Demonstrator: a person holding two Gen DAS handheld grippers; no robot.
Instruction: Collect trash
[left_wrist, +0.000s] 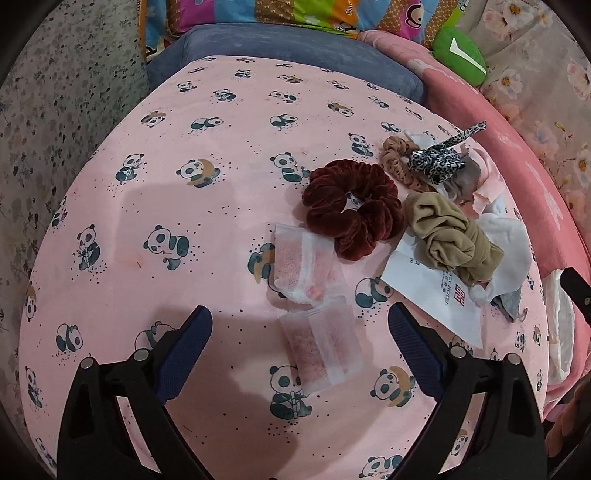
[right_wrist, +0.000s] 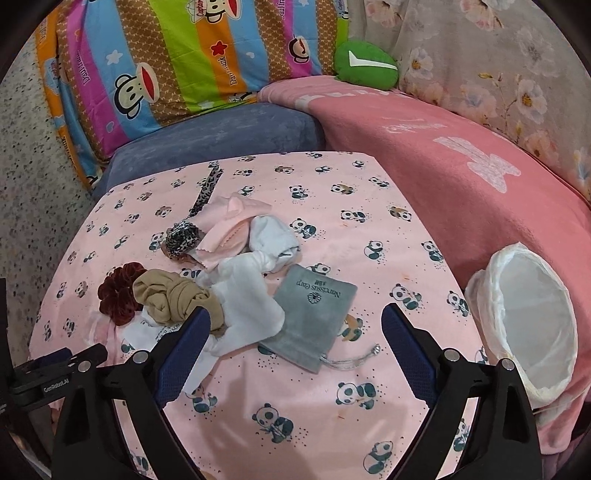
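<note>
Left gripper (left_wrist: 300, 328): jaws spread wide, holding nothing, hovering above the panda-print cloth (left_wrist: 184, 221). Between its fingers lay a translucent sachet (left_wrist: 320, 350) of pink grains; a second sachet (left_wrist: 306, 267) lay just beyond it toward 12 o'clock, the two touching at their corners.

Dark red scrunchie (left_wrist: 351, 208): at 1 o'clock from the upper sachet, flat on the cloth. Beige scrunchie (left_wrist: 397, 157) and leopard-print hair tie (left_wrist: 436, 160): farther off toward 1 o'clock, the hair tie overlapping the beige one. Tan stocking bundle (left_wrist: 450, 240): at 2 o'clock, resting on a white printed paper (left_wrist: 428, 291).

Right gripper (right_wrist: 295, 332): jaws likewise apart and empty. Grey pouch (right_wrist: 314, 317): between its fingers, lying flat, drawstring trailing toward 4 o'clock. White socks (right_wrist: 255, 291) and pink cloth (right_wrist: 225, 236): heaped at 11 o'clock from the pouch.

Lined bin (right_wrist: 535, 321): at 3 o'clock, mouth facing the camera, on the pink blanket (right_wrist: 443, 184).
</note>
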